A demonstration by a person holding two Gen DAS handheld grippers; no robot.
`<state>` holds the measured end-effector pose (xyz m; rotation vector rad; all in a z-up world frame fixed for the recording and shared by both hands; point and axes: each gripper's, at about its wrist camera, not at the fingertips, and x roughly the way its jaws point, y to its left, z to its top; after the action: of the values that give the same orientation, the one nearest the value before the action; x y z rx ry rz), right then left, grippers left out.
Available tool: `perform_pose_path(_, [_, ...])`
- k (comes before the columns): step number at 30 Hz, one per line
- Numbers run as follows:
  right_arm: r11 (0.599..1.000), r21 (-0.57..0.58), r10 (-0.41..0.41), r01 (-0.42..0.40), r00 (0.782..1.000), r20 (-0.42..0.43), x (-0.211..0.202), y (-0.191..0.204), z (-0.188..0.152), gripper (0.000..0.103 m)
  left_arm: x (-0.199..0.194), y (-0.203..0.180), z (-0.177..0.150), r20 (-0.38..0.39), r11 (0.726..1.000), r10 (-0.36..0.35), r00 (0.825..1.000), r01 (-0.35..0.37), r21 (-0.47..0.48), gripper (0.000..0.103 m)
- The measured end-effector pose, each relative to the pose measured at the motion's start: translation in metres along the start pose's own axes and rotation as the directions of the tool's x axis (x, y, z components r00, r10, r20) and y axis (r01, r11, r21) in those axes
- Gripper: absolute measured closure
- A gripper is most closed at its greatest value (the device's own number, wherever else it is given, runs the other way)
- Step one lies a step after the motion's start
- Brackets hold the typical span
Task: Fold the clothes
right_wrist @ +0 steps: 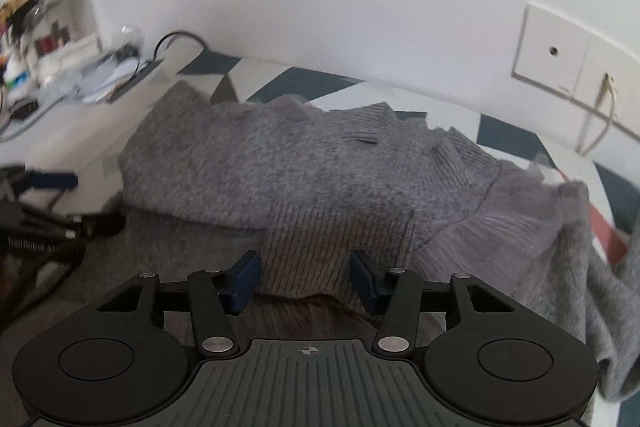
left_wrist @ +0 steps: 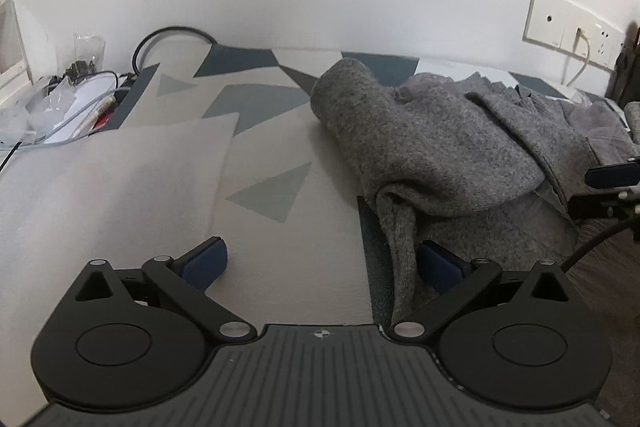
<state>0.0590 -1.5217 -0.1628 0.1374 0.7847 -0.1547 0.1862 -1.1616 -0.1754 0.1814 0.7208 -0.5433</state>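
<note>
Left tool [left_wrist: 322, 263]: pads wide apart, nothing between them. It sits low over the desk [left_wrist: 120, 187], which carries a cloth patterned in beige, grey and dark teal triangles. The grey sweater [left_wrist: 432, 155] lies ahead and to the right of this tool; a narrow hanging fold of the knit drops down just beside the inner face of its right pad [left_wrist: 438, 267], whether touching I cannot tell. The left pad is over bare cloth, well apart from the garment.

Right tool [right_wrist: 306, 277]: pads apart, framing a ribbed band [right_wrist: 336, 247] of the sweater [right_wrist: 280, 163]. The band's lower edge lies between the pads, but neither pad is seen pressing on it. The left tool shows at the left edge of this view, blurred.

Sweater: grey fuzzy knit, heaped and partly folded over on itself, not flat. One rolled end points toward the back wall. Ribbed sections show along the near edge and at the right; part hangs over the desk's right side in the right wrist view.

Background: wall socket plate [left_wrist: 568, 23] with a white cable plugged in; clutter and cables [left_wrist: 72, 95] at the far left of the desk.
</note>
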Motion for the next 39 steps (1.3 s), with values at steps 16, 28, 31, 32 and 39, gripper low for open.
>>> perform_pose_path(16, [0.997, -0.063, -0.043, 0.043, 0.999, 0.008, 0.004, 0.009, -0.007, 0.064, -0.003, -0.001, -0.003, 0.023, 1.000, 0.014, 1.000, -0.014, 0.000, 0.000])
perform_pose_path(28, [0.998, 0.034, -0.053, 0.052, 0.998, 0.029, -0.003, -0.009, -0.010, 0.078, -0.005, -0.002, -0.004, 0.028, 1.000, 0.021, 0.999, -0.021, -0.005, 0.000])
perform_pose_path(31, [0.998, -0.015, -0.056, 0.057, 0.998, 0.033, -0.004, -0.002, -0.012, 0.074, -0.005, -0.002, -0.005, 0.030, 1.000, 0.024, 0.999, -0.024, -0.008, 0.000])
perform_pose_path(32, [0.998, -0.032, -0.057, 0.058, 0.998, 0.035, -0.004, 0.000, -0.013, 0.073, -0.005, -0.002, -0.005, 0.031, 1.000, 0.025, 0.999, -0.025, -0.009, 0.000])
perform_pose_path(39, [0.994, -0.094, -0.050, 0.054, 0.998, 0.043, 0.000, 0.013, -0.016, 0.053, -0.007, -0.002, -0.006, 0.034, 1.000, 0.028, 0.999, -0.028, -0.015, 0.000])
